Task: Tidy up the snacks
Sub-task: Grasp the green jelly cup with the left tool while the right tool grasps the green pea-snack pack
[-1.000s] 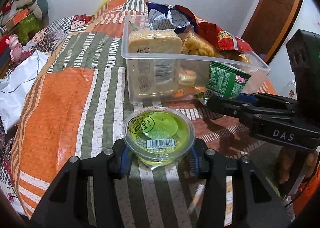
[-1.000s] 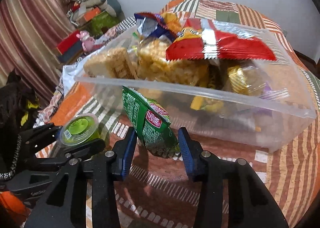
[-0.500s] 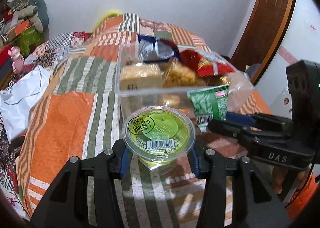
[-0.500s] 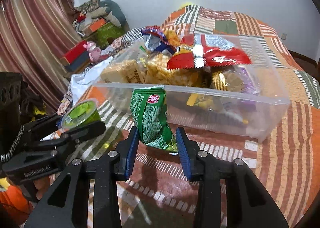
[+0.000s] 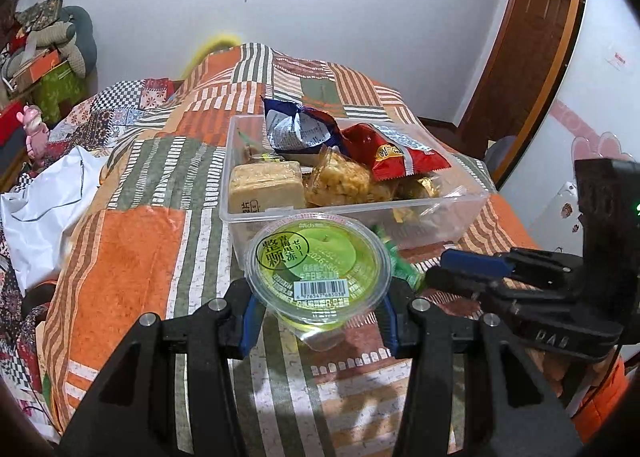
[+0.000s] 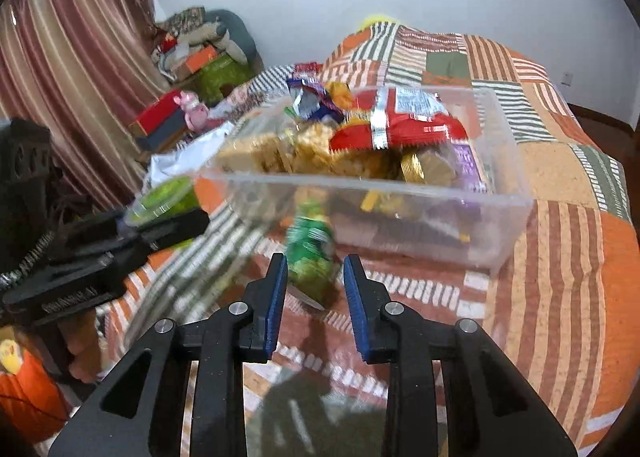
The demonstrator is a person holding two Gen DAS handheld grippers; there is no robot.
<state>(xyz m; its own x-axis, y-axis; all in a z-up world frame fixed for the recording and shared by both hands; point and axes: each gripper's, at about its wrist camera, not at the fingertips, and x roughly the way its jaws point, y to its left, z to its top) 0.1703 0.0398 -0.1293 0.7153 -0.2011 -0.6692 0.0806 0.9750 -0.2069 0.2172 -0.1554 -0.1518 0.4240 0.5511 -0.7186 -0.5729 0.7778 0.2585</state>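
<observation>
Carrying two snacks toward the container is the step in hand, judging by how both grippers hold their loads in front of it. Nearest, the left gripper [image 5: 318, 309] has its blue pads pressed on either side of a green jelly cup [image 5: 318, 261], lid upward, clear of the patchwork bedspread [image 5: 132, 249]. Just to its right, the right gripper [image 6: 316, 289] has a green snack packet [image 6: 310, 247] between its pads; the packet is blurred and stands tilted, its lower end seeming to touch the left pad while a gap shows at the right one, so I cannot tell whether the jaws grip it. Their jaws have just been closing further around it.

Beyond both, the clear plastic bin [image 5: 472, 199] sits on the bedspread, already holding a biscuit block [image 5: 266, 187], a red bag [image 5: 396, 155], a blue bag [image 5: 298, 127] and other wrapped items. Both carried snacks are on the near side of its front wall, at about rim height.

The next move calls for lifting each load over the near rim and finding open space; the right end of the bin looks emptiest. The packet's hold looks uncertain and may need checking first.
</observation>
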